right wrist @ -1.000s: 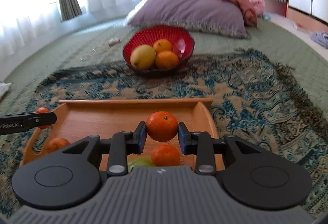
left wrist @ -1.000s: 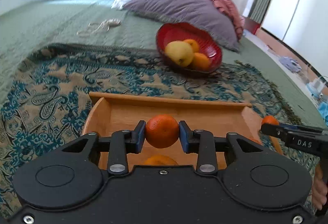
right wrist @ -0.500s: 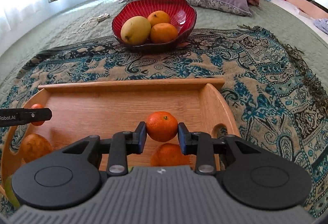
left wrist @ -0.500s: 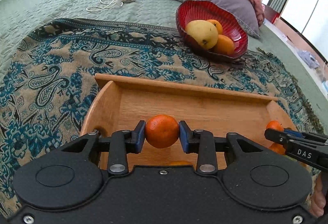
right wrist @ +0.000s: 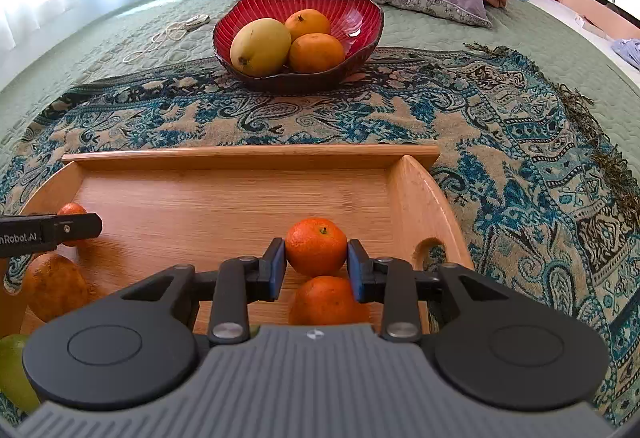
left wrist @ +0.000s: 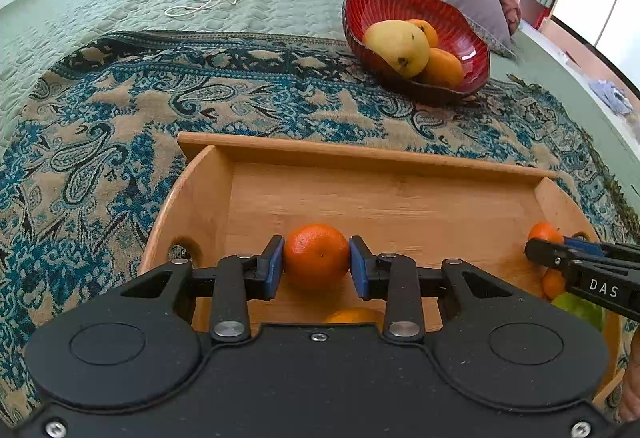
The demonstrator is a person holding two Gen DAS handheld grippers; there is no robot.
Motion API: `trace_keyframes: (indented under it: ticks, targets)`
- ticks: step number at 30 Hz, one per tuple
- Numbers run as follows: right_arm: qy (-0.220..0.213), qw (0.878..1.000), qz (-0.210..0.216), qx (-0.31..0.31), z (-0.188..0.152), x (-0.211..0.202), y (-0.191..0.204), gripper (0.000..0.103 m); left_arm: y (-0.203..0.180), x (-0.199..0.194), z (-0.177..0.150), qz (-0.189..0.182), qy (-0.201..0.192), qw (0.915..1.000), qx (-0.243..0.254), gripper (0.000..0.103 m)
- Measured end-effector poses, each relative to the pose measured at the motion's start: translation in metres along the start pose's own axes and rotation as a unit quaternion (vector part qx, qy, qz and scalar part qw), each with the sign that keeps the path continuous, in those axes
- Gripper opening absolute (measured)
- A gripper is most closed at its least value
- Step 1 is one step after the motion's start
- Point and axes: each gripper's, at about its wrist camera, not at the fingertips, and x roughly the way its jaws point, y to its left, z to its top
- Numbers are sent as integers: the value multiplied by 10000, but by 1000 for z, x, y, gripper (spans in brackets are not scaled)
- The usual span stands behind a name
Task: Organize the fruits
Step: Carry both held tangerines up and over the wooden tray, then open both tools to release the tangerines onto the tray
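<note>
Both tongs have sunk toward the wooden tray (right wrist: 248, 157) since a second ago, each carrying its fruit. Left tongs (left wrist: 316, 266) are clamped on one tangerine (left wrist: 316, 256) just above the tray floor; right tongs (right wrist: 316, 264) are clamped on a second tangerine (right wrist: 316, 246), directly above a third orange fruit (right wrist: 326, 302) lying in the tray. Left of the right tongs, near the tray's far end, lie one brownish-orange fruit (right wrist: 54, 286) and one green fruit (right wrist: 14, 370). Ahead of both tongs, beyond the tray, one red bowl (right wrist: 360, 17) holds three fruits: one yellow mango (right wrist: 260, 45) and two oranges (right wrist: 316, 51).
</note>
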Motion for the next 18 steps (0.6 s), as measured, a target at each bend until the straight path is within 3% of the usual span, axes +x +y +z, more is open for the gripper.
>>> trace_keyframes:
  ticks: [18]
  targets:
    - [112, 9996, -225, -146, 3, 6, 5, 38, -5, 1, -2, 100, -77, 9998, 160, 33]
